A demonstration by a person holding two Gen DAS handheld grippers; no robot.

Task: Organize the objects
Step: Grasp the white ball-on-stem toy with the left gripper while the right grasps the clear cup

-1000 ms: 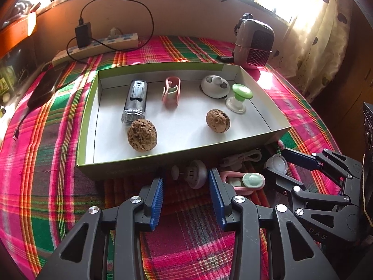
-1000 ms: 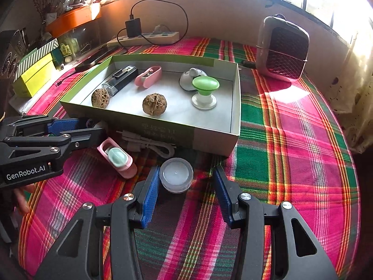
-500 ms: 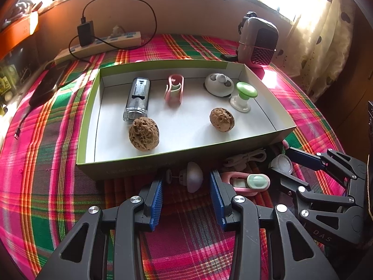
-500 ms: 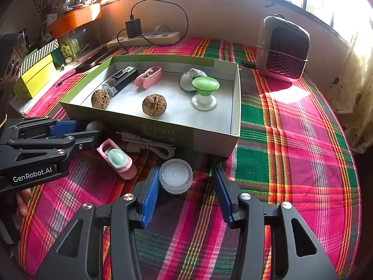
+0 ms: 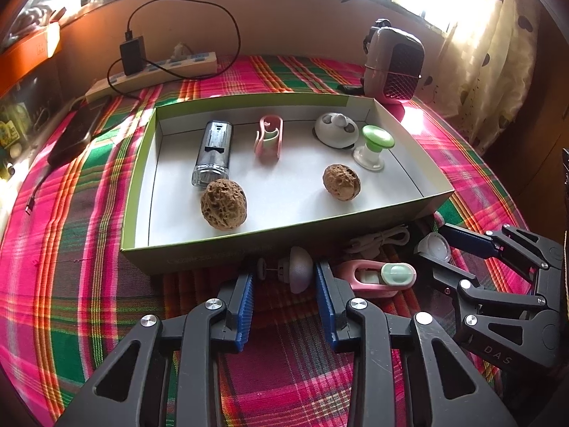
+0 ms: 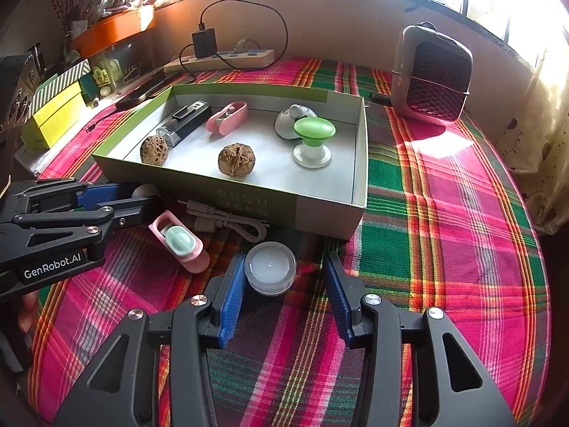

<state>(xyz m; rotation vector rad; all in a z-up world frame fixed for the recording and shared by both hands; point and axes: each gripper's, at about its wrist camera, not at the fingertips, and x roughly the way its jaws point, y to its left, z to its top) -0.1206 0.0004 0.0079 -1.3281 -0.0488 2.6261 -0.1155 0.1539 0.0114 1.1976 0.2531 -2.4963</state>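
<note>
Sunlit window glass runs behind the tabletop (image 5: pixel 89 284), which is covered with a pink and green plaid cloth; a power strip (image 5: pixel 153 74) with a black charger lies along the far edge and a small heater (image 6: pixel 432 74) stands at the far right.

I see a shallow cardboard box (image 5: pixel 284 242) in the middle. Inside it lie two walnuts (image 5: pixel 223 203), a dark cartridge-like case (image 5: pixel 212 153), a pink clip (image 5: pixel 269 137), a white round gadget (image 5: pixel 336 130) and a green-topped knob (image 5: pixel 373 146).

On the cloth in front of the box sit the loose things: a grey mushroom-shaped piece (image 5: pixel 297 273), a pink and mint clip (image 5: pixel 382 277), a coiled white cable (image 6: pixel 227 219) and a small clear tub (image 6: pixel 271 267).

My left tongs (image 5: pixel 284 295) are half open and closing, pointing steeply down, with the grey mushroom-shaped piece between the blue pads; its cap looks to be against the right-hand pad, while the left-hand pad stands clear of the stem end.

My right tongs (image 6: pixel 284 295) are also closing, at a middling width, with the clear tub between the pads. The tub sits close to the left-hand pad, whether touching I cannot tell, and a clear gap remains to the other pad.
</note>
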